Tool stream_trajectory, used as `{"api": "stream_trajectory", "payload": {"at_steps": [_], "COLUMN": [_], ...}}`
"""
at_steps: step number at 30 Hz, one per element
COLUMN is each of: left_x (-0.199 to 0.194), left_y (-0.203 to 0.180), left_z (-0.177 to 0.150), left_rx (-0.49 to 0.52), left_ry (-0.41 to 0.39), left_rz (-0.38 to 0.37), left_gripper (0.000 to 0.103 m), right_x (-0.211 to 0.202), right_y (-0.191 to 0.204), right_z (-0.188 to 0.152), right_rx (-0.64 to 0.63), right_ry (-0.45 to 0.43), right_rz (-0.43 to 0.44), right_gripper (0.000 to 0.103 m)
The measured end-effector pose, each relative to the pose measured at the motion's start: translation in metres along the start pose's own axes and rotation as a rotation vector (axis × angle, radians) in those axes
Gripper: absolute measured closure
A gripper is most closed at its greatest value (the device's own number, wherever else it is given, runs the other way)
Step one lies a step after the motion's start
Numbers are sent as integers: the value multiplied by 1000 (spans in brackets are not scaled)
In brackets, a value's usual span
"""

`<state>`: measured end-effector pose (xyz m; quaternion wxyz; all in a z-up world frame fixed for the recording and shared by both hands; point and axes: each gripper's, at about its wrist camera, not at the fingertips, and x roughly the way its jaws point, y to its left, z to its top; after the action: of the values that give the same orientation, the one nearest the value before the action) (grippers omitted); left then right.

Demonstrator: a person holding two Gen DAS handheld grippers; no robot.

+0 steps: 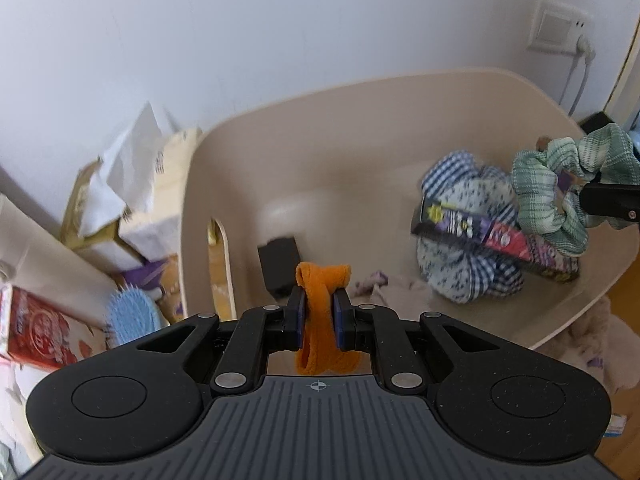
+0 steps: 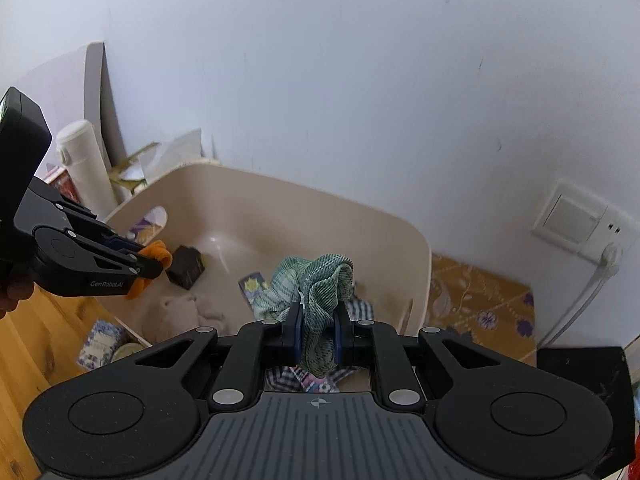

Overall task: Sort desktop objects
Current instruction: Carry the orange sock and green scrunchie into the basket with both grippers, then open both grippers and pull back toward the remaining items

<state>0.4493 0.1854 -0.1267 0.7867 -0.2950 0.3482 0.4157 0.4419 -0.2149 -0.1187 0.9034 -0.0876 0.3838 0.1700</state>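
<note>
Two claws, each pinching something soft over the big tan tub [image 1: 400, 92]. Left claw [image 1: 319, 312]: squeezed tight on an orange fuzzy hair band [image 1: 320, 312], looped and floppy, poking out past the tips. Right claw [image 2: 318, 324]: squeezed tight on a green checked scrunchie [image 2: 320, 284], puffy and wrinkled, bunched up above the tips. Below it, blue checked cloth [image 1: 468, 264] down inside the tub.

"GenRobot.AI" on left gripper [image 2: 154, 260] body
</note>
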Motion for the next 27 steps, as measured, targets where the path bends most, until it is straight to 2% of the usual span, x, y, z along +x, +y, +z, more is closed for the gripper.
{"api": "stream_trajectory", "payload": {"at_steps": [3, 5, 7, 8, 9, 10, 14, 16, 23, 25, 27], "left_x": [3, 3, 1, -1, -3, -6, -17, -27, -49, -58, -67], "left_y": [1, 0, 1, 1, 1, 2, 2, -1, 2, 2, 2], "left_z": [-4, -6, -7, -8, -8, -9, -9, -9, -17, -22, -28], "left_rx": [-15, -13, -14, -19, -25, -31, -49, -51, -74, -85, -93], "left_ry": [17, 17, 8, -5, -19, -33, -67, -83, -129, -142, -152], "left_rz": [-2, 5, 11, 15, 19, 23, 35, 38, 48, 56, 68], "left_gripper": [89, 82, 63, 57, 44, 35, 32, 30, 25, 24, 23], "right_x": [7, 9, 9, 7, 6, 4, -7, -13, -39, -47, -55], "right_y": [1, 1, 2, 1, 0, 0, 0, 2, 8, 10, 12], "right_z": [-4, -7, -10, -10, -11, -11, -12, -13, -15, -16, -18], "right_rx": [1, 0, 4, 8, 13, 23, 31, 25, 37, 38, 39], "right_ry": [29, 42, 45, 45, 42, 37, 21, 10, -23, -30, -38], "right_rz": [14, 18, 16, 16, 16, 21, 22, 14, 1, -7, -19], "right_gripper": [88, 87, 81, 74, 69, 65, 57, 46, 30, 19, 13]}}
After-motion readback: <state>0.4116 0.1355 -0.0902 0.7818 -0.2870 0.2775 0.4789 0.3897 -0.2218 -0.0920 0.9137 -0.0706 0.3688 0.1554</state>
